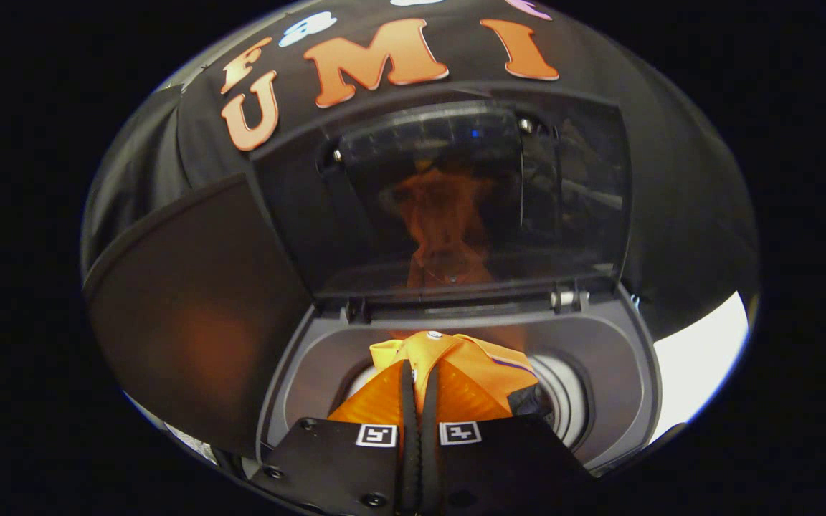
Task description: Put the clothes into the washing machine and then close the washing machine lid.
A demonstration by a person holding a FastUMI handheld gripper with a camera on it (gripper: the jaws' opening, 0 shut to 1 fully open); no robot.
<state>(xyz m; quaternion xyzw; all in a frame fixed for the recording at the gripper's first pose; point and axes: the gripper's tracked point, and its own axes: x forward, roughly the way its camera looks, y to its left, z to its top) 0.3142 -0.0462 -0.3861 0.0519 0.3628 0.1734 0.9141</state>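
Loading step: the jaws were clenched on the orange shirt point(456, 365) right over the washer drum point(563, 401); lid point(470, 201) was up, so next comes letting go, then shutting it

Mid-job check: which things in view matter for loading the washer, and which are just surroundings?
Part of the job:
- orange garment, pinched between the fingers of the gripper
- washing machine opening, right below it
- lid, standing open behind

Just there:
- black cloth wall
- dark panel beside the washer

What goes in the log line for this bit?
fingers: shut on orange shirt | shirt: over washer opening | lid: up
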